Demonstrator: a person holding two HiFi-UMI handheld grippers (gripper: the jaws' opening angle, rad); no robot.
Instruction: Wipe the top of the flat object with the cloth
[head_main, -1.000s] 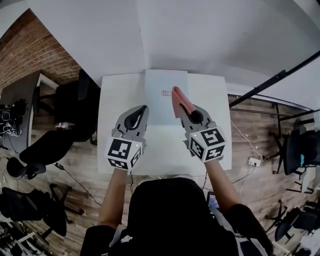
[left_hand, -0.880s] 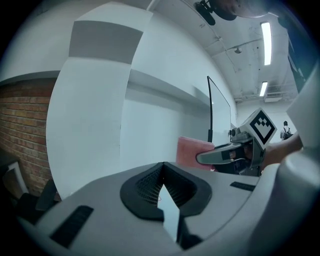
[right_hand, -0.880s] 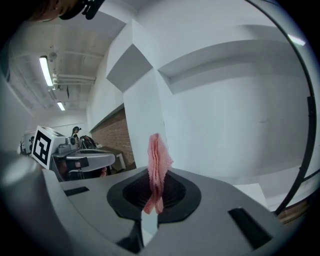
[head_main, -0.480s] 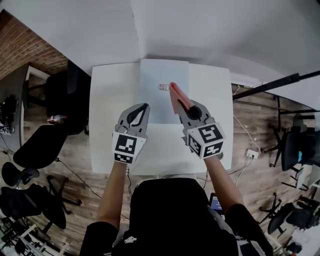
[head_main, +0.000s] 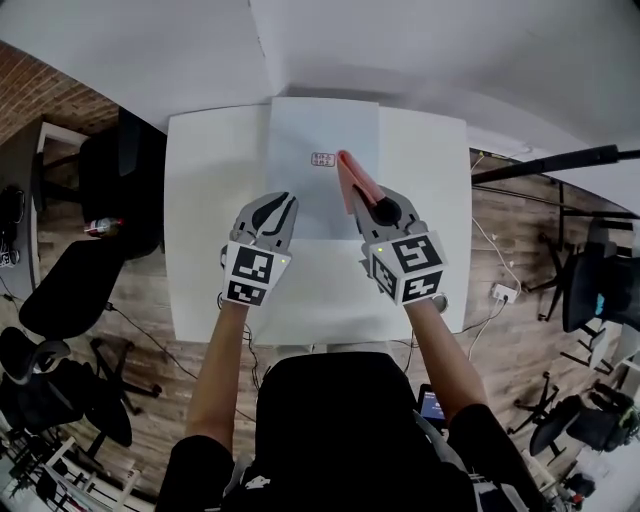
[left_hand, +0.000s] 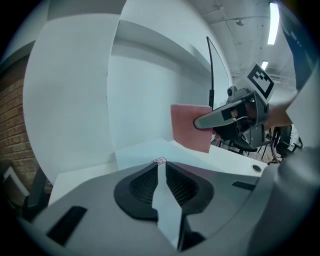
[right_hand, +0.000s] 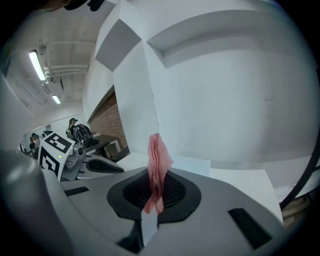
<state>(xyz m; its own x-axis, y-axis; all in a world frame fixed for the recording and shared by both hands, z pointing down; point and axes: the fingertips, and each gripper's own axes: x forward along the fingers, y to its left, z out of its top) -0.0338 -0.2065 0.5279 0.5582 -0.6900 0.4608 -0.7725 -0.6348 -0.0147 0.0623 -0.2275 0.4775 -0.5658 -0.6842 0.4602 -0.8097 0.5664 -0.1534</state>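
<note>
Both of your tongs have come down toward the surface (head_main: 205, 210) over the last second, and the cloth has come down with them.

Nearest you, your forearms reach out over the near edge of the surface. The left tongs (head_main: 287, 203) hover over the near left corner of the flat object (head_main: 320, 125). Their tips have just eased apart to a thin slit with nothing between them, and through that slit you see only the pale sheet below.

The right tongs (head_main: 368, 198) sit level with them on the other side, pinching the pink cloth (head_main: 352, 175). It stands on edge, folded, and sticks out past the tips toward the wall. The cloth is over the right part of the flat object. Whether its lower edge touches the sheet cannot be told from these views.

Just left of the cloth's far end is a small label (head_main: 323, 159) on the flat object. The flat object itself lies flat along the middle of the surface and runs to the far edge, where the white wall begins.
</note>
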